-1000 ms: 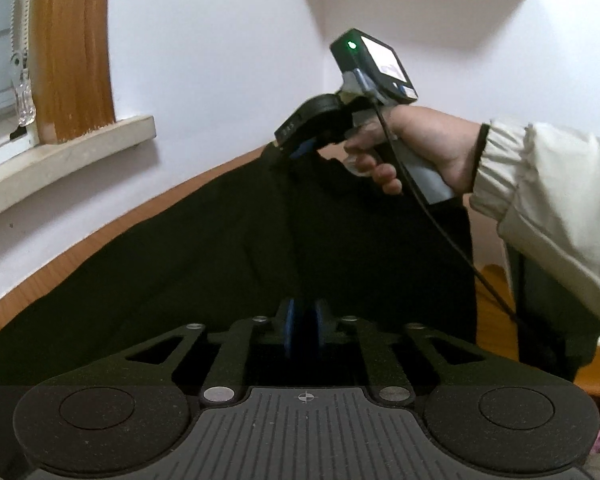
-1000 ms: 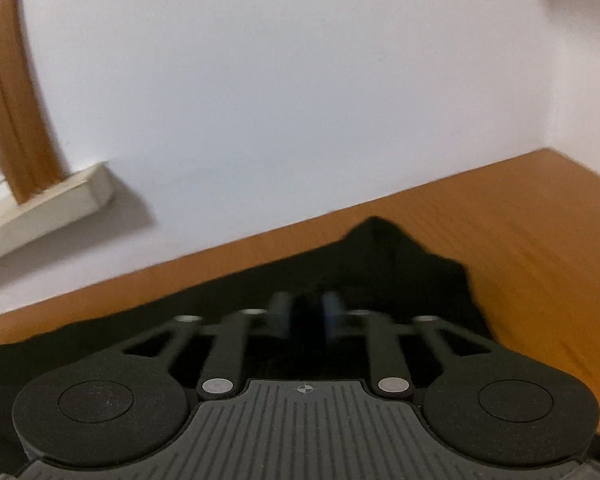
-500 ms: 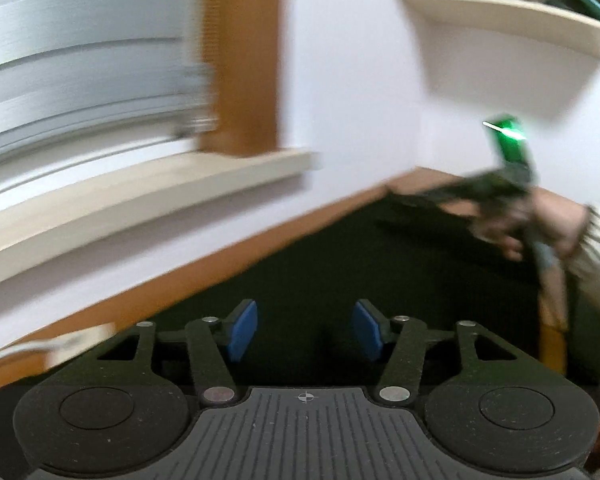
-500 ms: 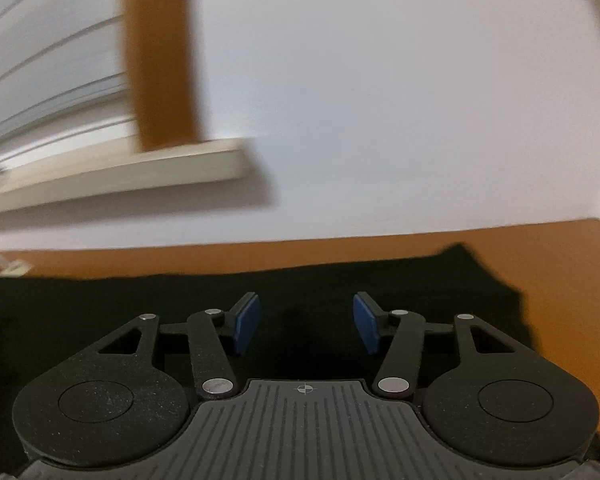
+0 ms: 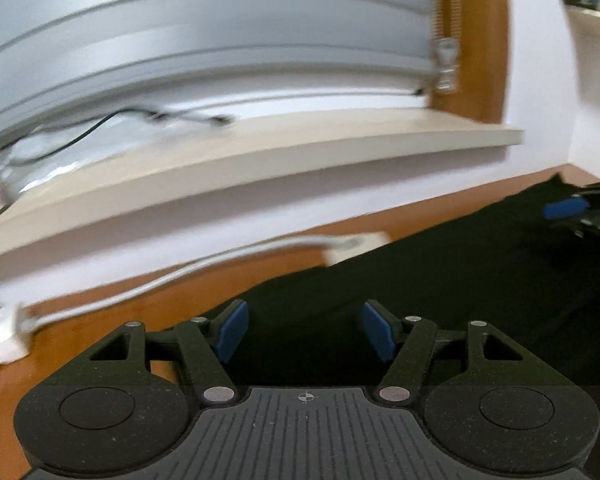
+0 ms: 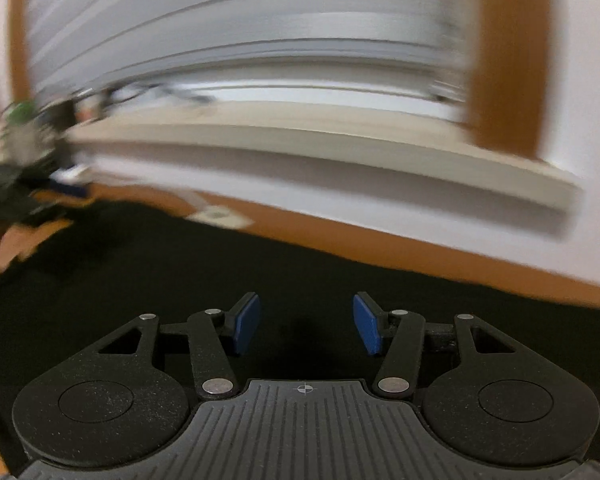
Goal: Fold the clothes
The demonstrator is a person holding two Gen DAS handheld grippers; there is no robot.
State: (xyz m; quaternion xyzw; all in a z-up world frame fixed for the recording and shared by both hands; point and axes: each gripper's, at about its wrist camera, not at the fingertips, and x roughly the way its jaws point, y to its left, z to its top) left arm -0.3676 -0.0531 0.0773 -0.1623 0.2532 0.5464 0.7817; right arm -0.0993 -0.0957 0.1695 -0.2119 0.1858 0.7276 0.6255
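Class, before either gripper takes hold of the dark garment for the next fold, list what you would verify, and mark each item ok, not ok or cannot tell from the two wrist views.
1. Left gripper open, nothing between its pads: ok.
2. Right gripper open and empty: ok.
3. Dark garment lying spread on the wooden table: ok.
4. Garment free of creases and bunches: cannot tell, the cloth is too dark and the views blurred.
5. White cable and plug clear of the garment: not ok, the plug end lies at the cloth's edge.
6. Both grippers apart from each other: ok.
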